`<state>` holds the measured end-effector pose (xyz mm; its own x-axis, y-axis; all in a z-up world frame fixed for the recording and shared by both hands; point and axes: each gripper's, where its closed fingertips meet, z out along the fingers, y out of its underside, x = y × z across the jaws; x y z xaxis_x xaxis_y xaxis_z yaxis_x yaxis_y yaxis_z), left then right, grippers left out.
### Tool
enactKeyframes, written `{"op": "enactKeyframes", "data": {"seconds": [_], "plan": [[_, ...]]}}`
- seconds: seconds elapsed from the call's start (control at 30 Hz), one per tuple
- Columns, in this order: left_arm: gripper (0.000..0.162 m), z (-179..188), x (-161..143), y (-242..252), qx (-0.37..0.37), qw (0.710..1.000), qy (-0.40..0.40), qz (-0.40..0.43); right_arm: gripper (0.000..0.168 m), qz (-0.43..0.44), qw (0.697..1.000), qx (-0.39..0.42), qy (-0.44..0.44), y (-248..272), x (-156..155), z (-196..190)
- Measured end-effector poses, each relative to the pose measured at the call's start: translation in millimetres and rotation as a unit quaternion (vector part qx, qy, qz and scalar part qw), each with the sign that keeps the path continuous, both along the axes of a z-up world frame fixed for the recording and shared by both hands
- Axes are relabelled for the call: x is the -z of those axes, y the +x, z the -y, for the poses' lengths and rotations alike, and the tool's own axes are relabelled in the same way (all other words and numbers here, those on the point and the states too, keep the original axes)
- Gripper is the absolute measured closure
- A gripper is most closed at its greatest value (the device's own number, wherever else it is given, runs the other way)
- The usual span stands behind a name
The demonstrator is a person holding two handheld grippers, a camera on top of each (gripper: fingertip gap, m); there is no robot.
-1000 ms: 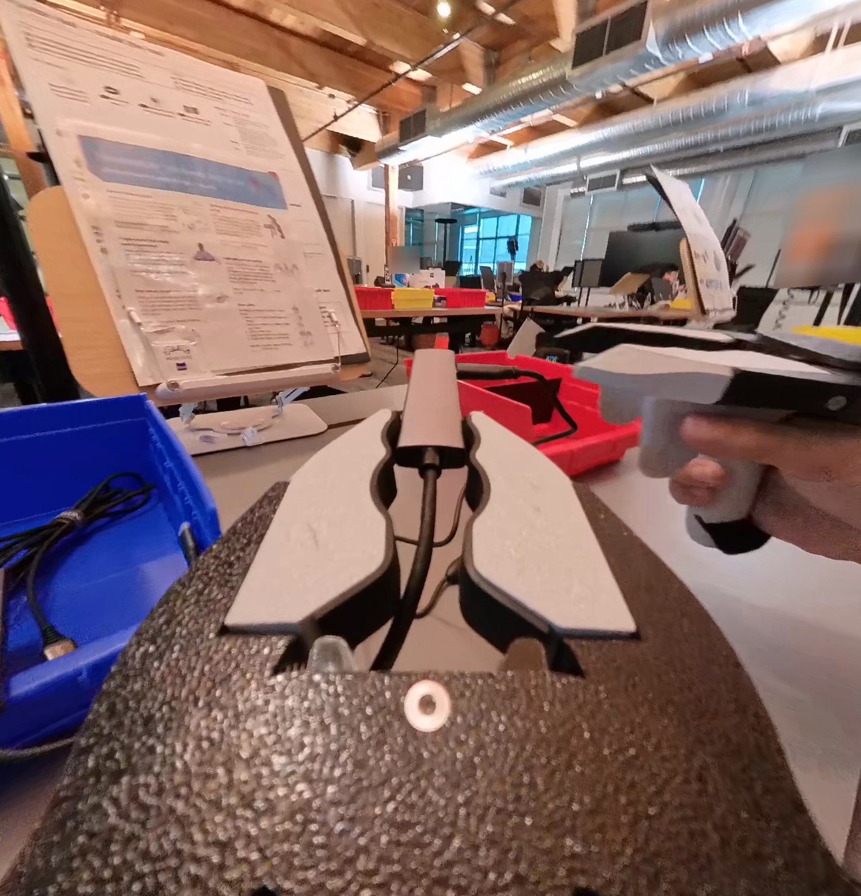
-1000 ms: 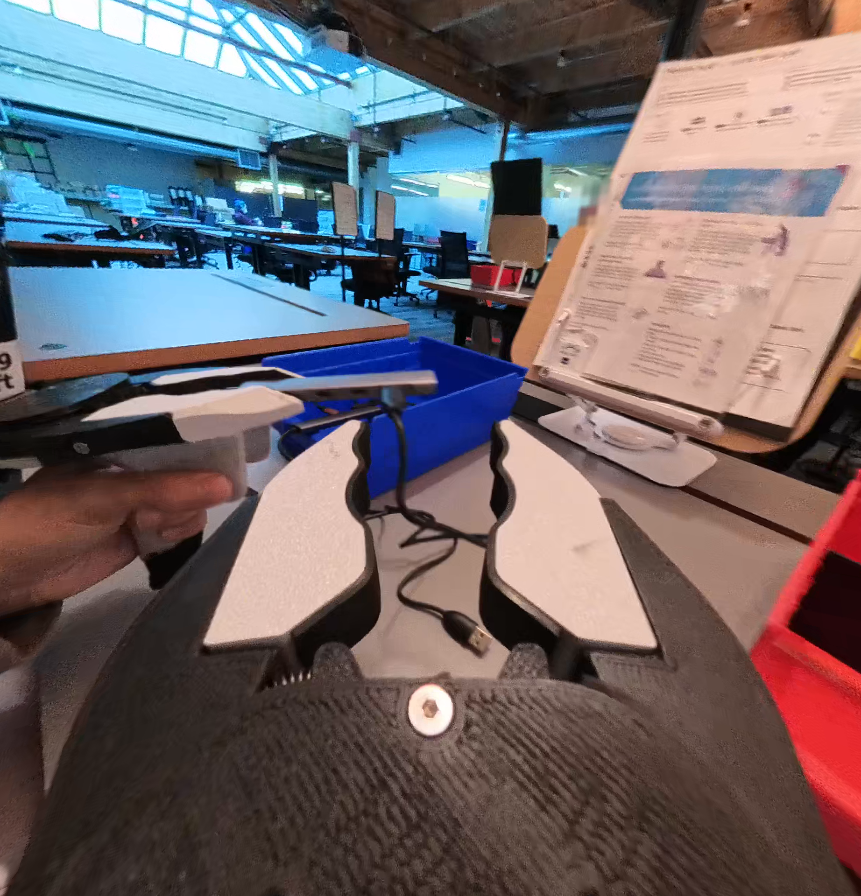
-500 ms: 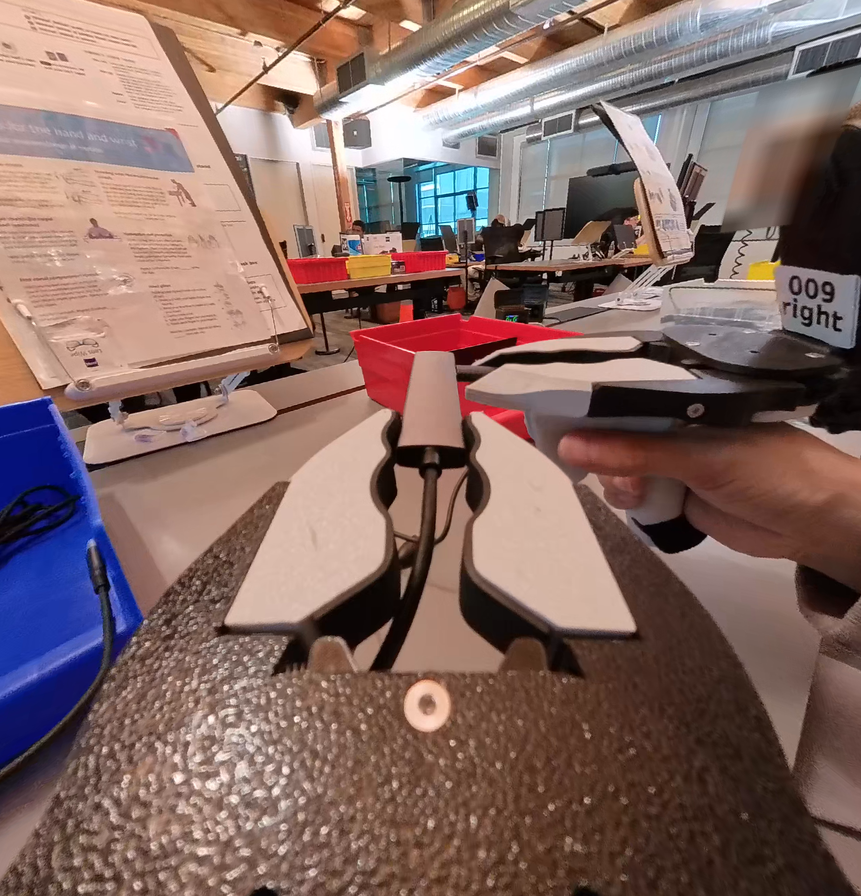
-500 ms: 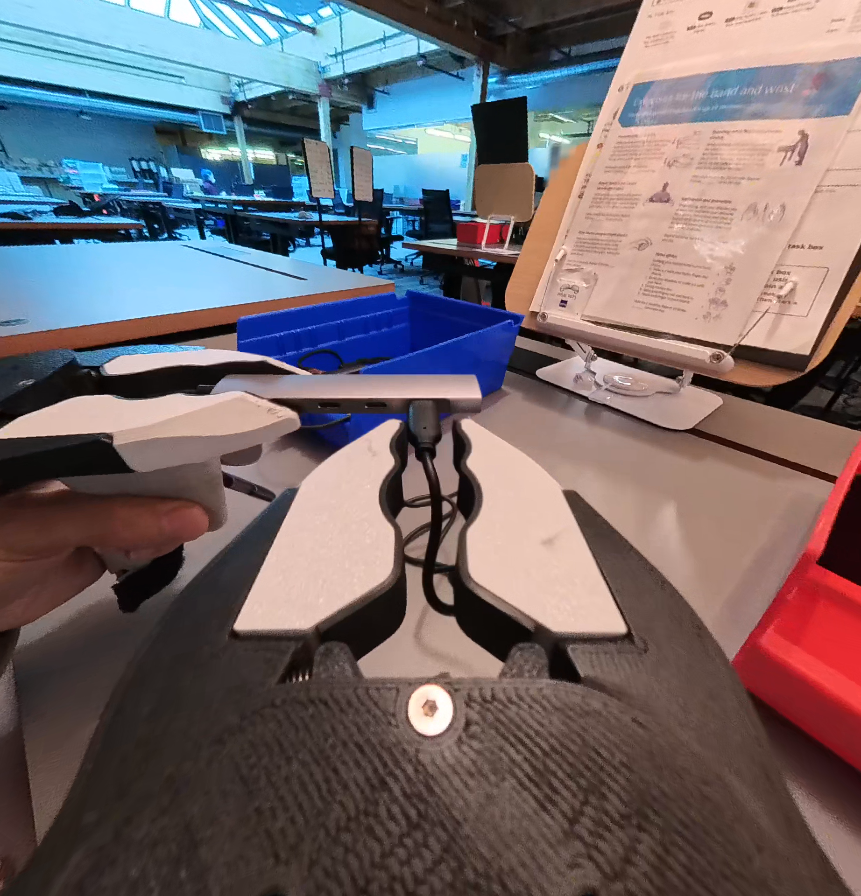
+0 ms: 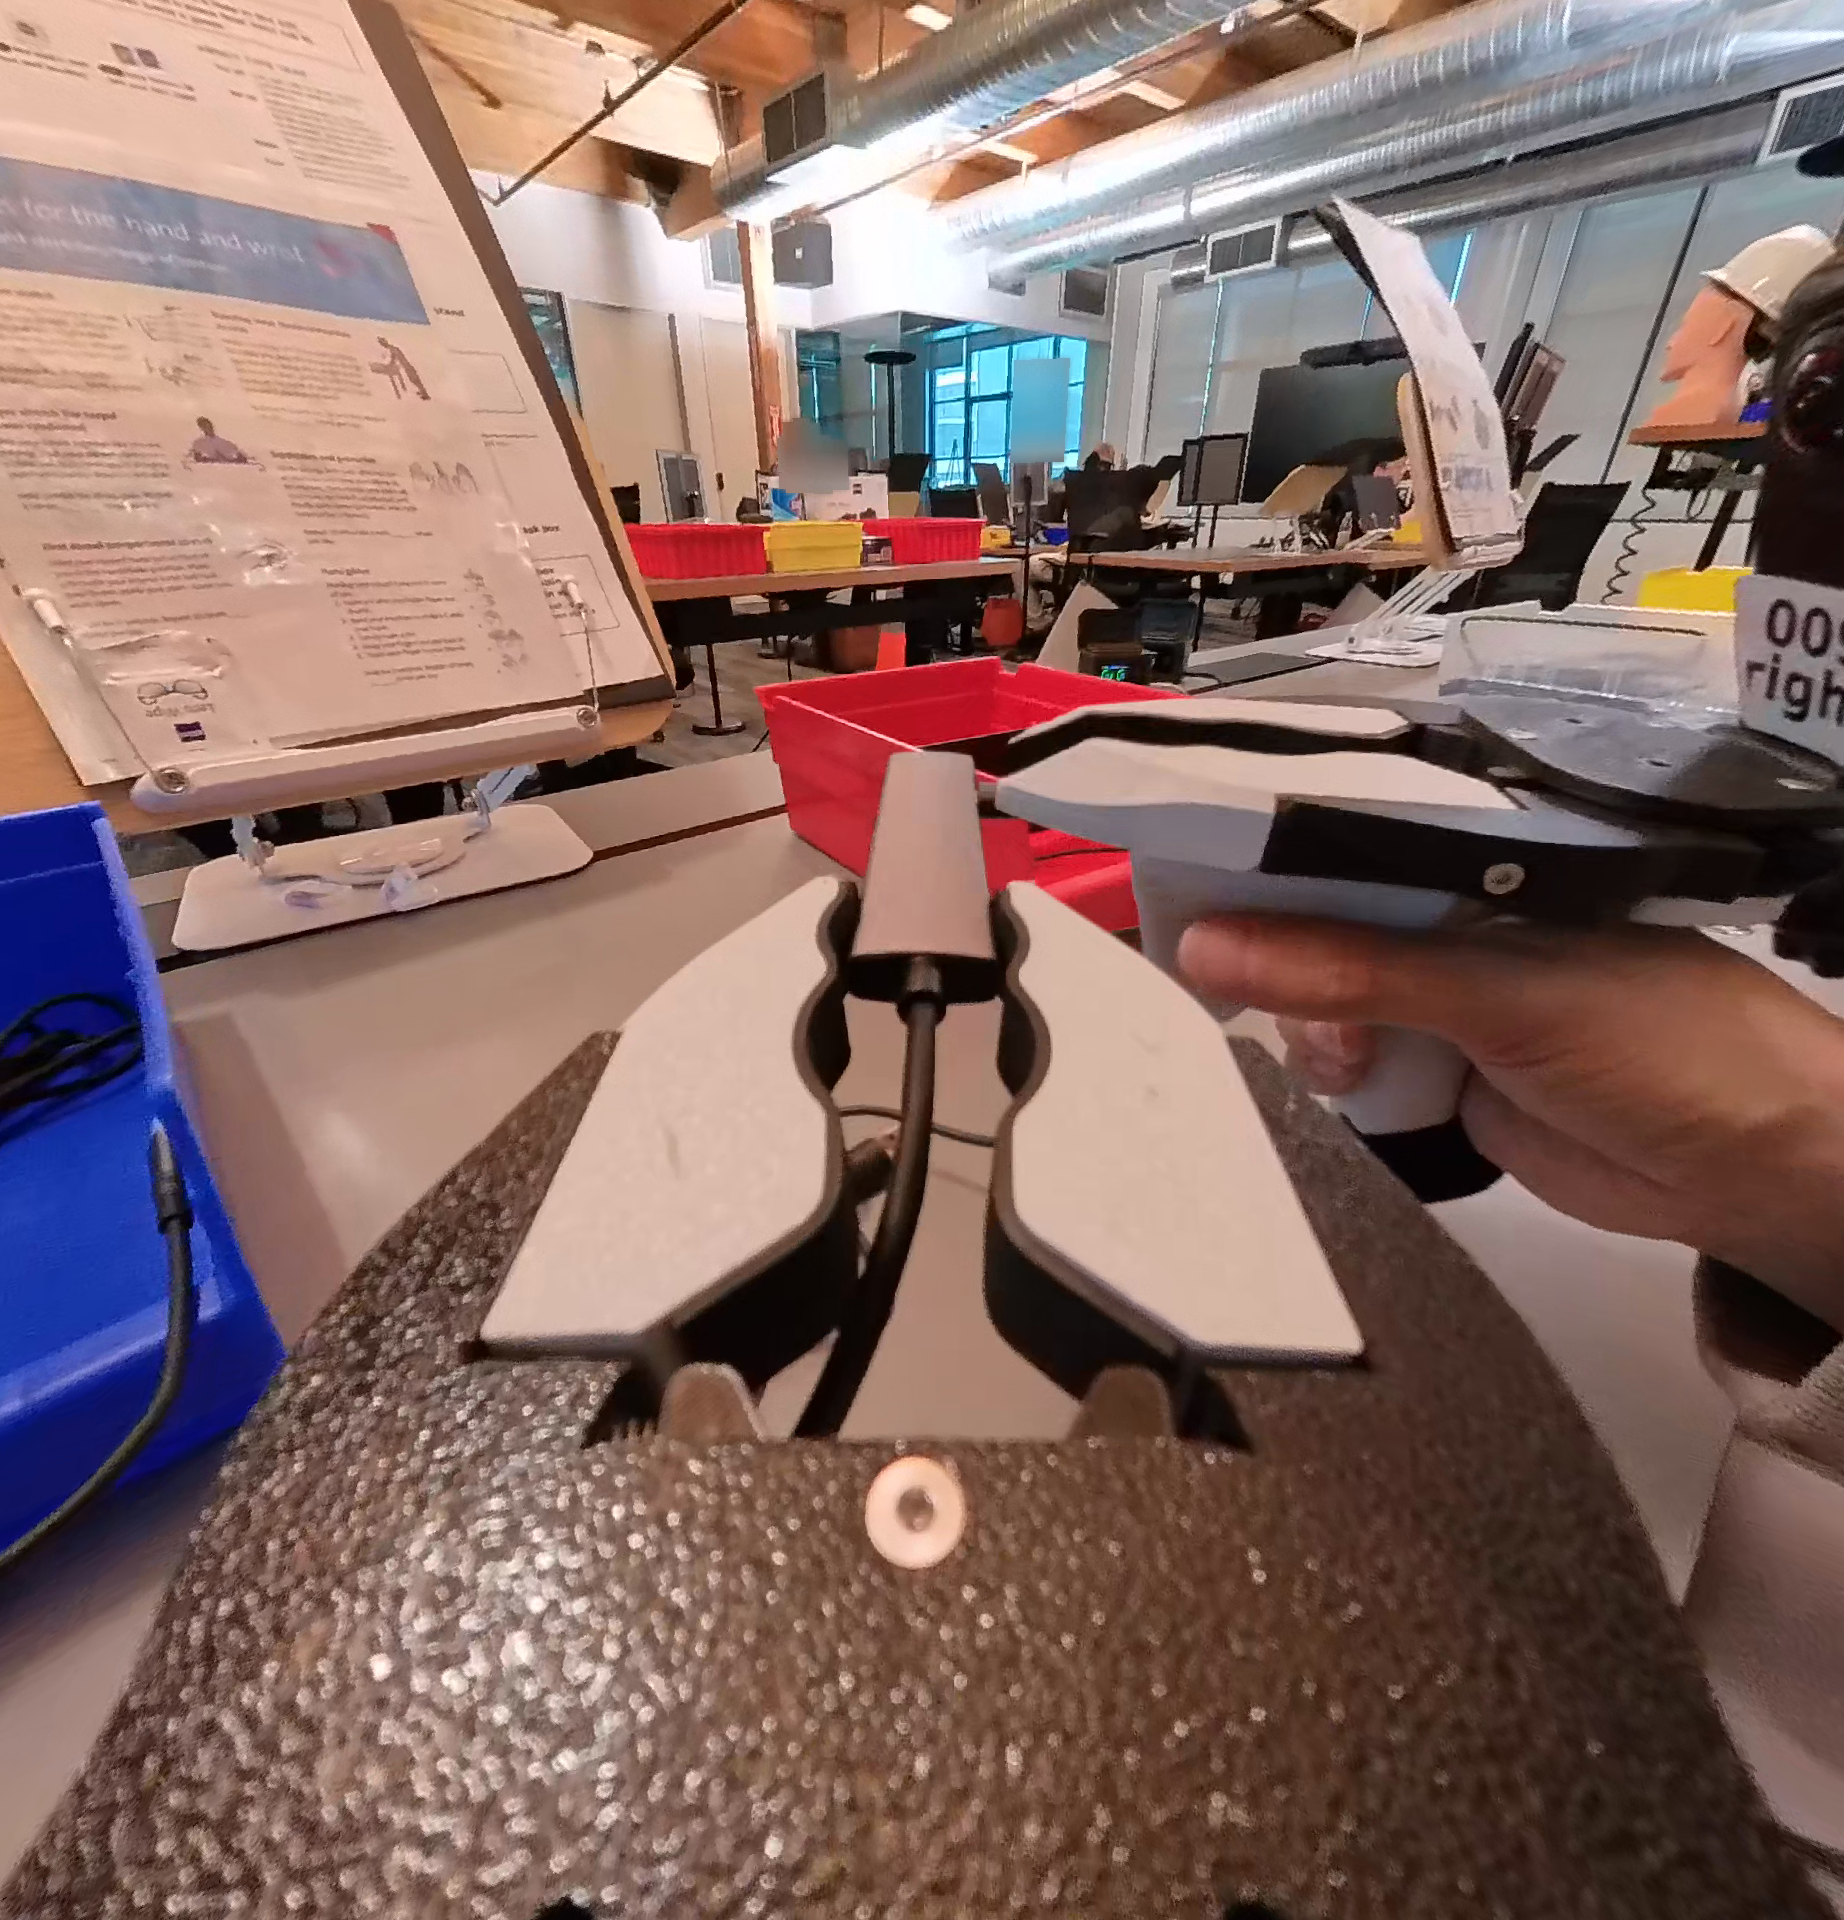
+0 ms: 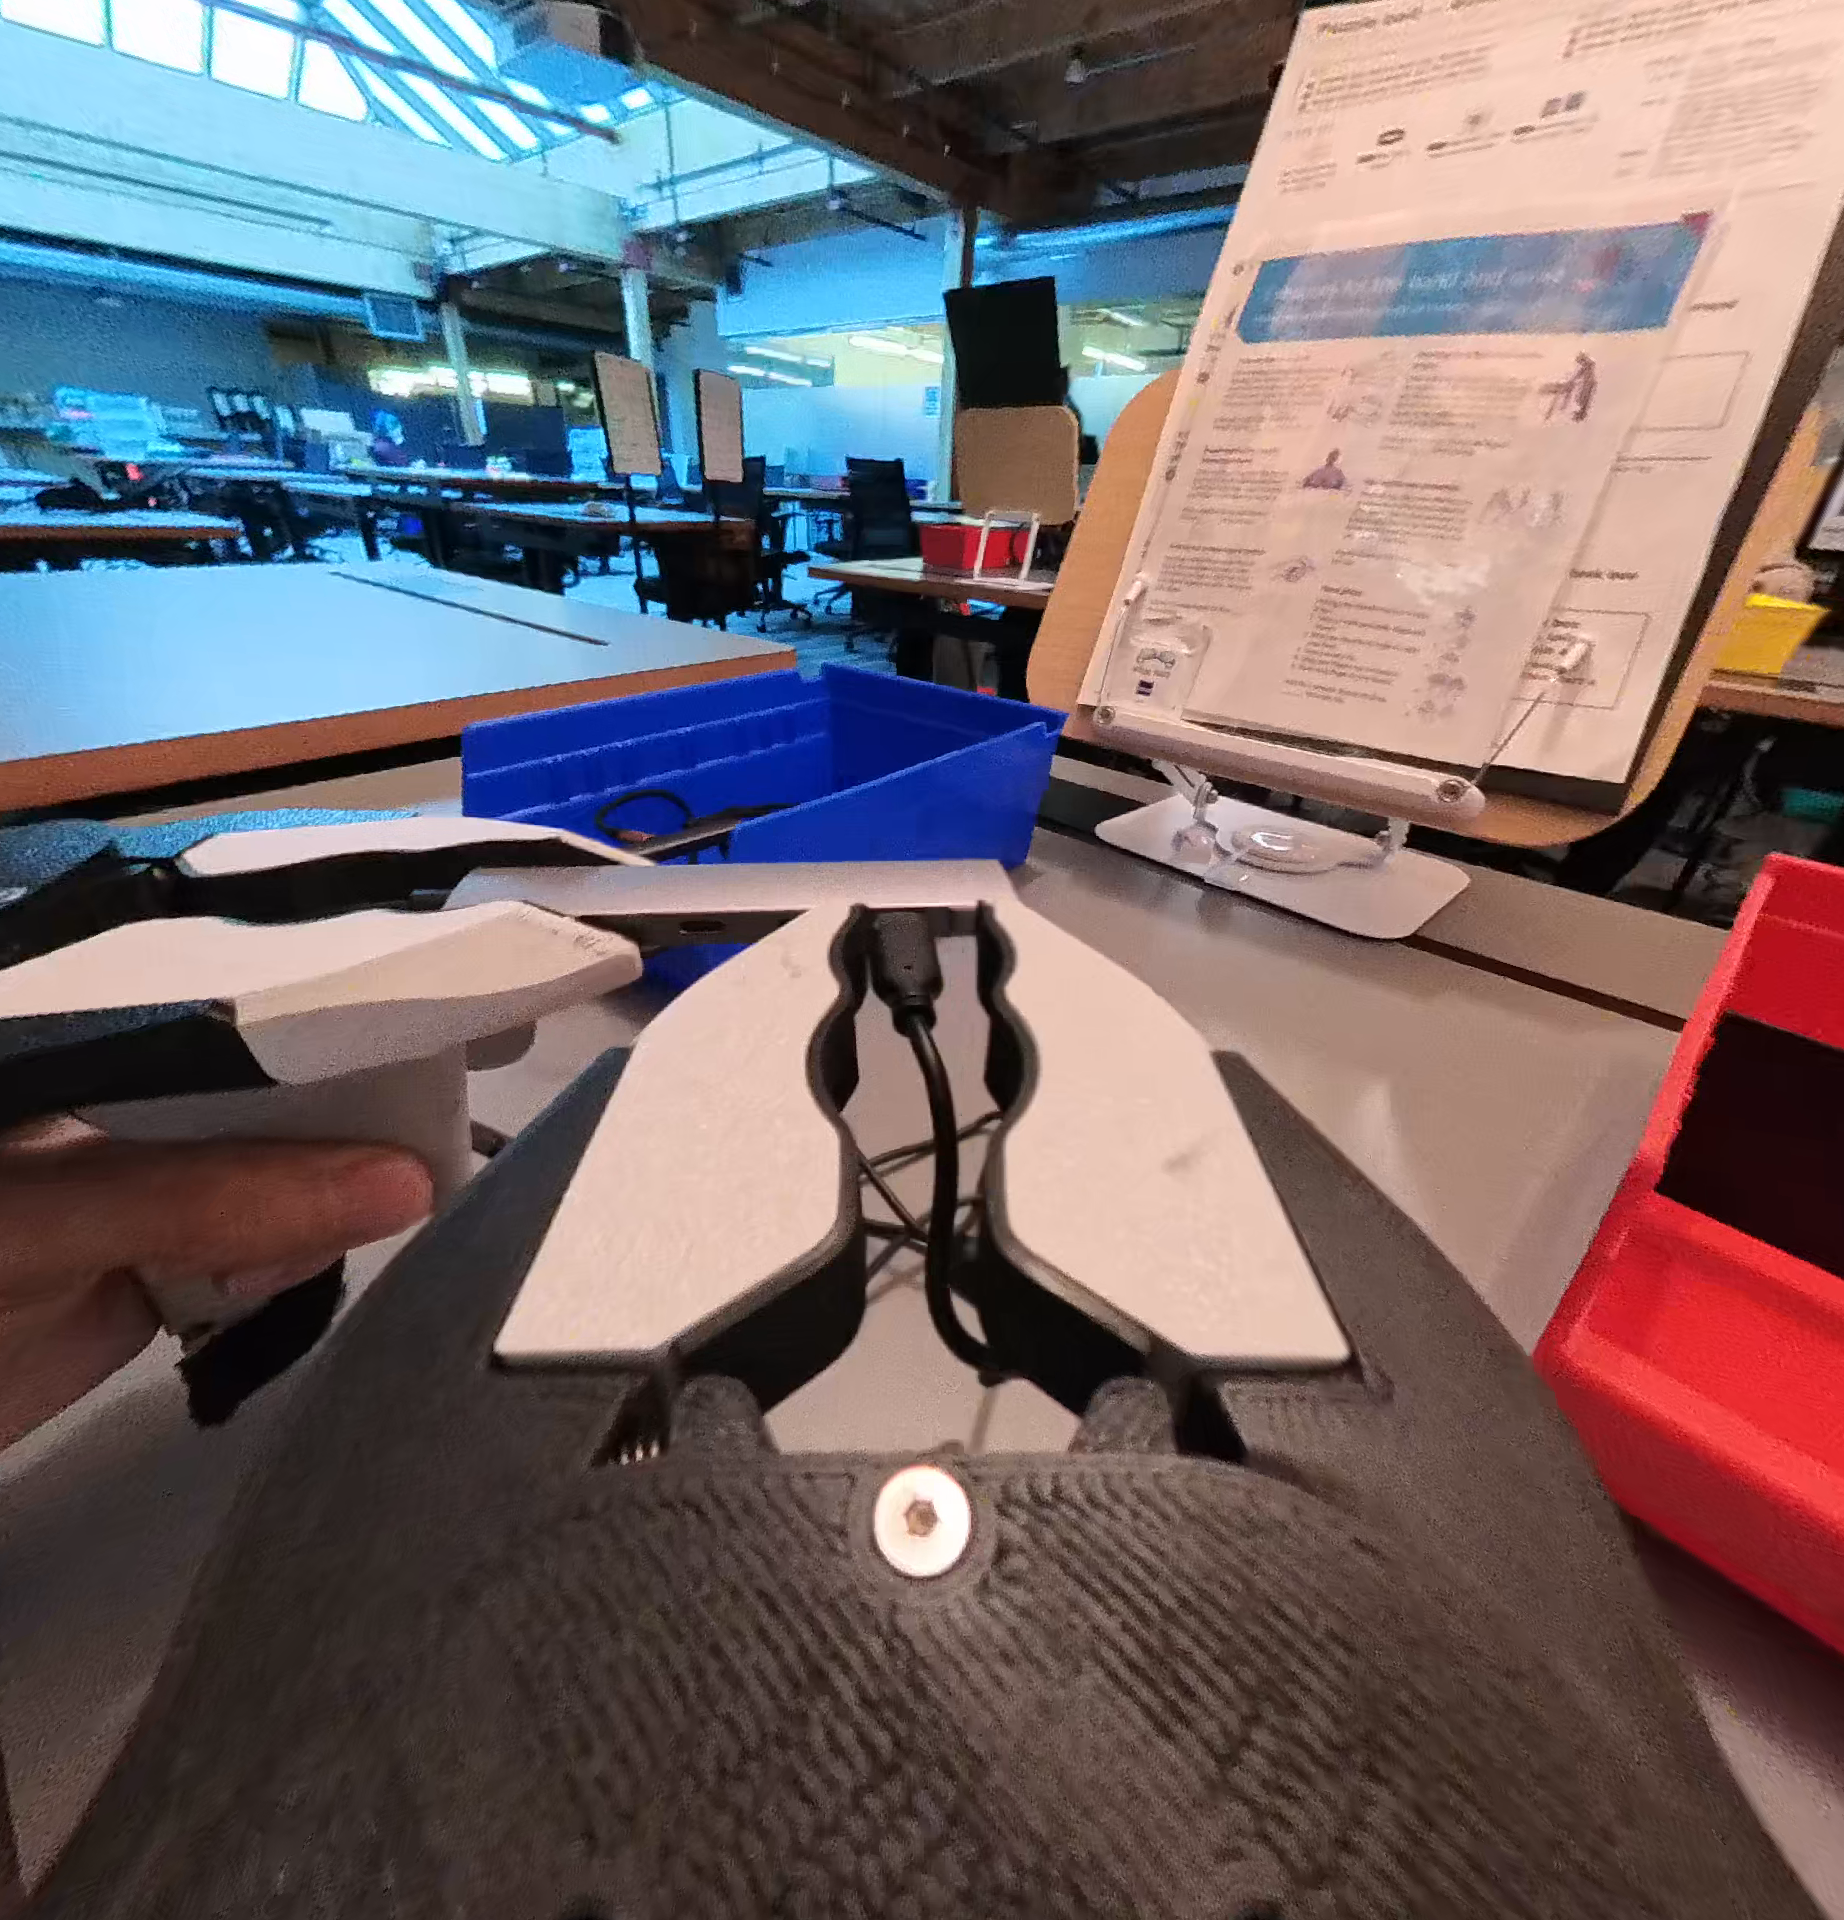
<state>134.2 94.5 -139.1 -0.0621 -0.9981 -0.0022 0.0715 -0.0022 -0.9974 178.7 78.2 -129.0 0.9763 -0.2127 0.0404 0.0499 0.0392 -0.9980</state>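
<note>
The slim grey metal hub [image 5: 923,862] was held above the table [image 5: 398,1029], its cabled end clamped in the left gripper [image 5: 923,920]. The right gripper [image 6: 913,920] narrowly bracketed a black plug [image 6: 902,956] at the hub's side; actual pinching could not be told. A ribbed blue bin [image 6: 897,790] sat beyond the hub and a glossy red bin [image 6: 1718,1382] to its right.

You have bare surface [image 6: 1365,1039] between the blue bin [image 6: 897,769] on your left and red bin [image 6: 1728,1299] on your right; the document stand [image 6: 1282,862] blocks ahead, seemingly near.
</note>
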Motion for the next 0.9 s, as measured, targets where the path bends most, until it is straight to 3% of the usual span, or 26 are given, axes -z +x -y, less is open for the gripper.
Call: {"op": "enactKeyframes", "data": {"seconds": [0.13, 0.27, 0.6, 0.9], "plan": [[0.138, -6, 0, -1, -0.015, 1.0, -0.001, 0.005, 0.14, -0.019, 1.0, 0.003, -0.001, 3, 4, 0], [0.138, -7, 1, 0, -0.011, 1.0, -0.009, 0.004, 0.156, -0.014, 1.0, -0.012, 0.008, -4, 4, -3], [0.138, -10, 4, 0, -0.008, 1.0, -0.012, 0.0, 0.156, -0.05, 0.999, -0.009, 0.007, -4, 9, -6], [0.137, -11, 10, 1, -0.014, 1.0, -0.005, -0.001, 0.156, -0.022, 1.0, 0.004, -0.007, -4, 12, -6]]}}
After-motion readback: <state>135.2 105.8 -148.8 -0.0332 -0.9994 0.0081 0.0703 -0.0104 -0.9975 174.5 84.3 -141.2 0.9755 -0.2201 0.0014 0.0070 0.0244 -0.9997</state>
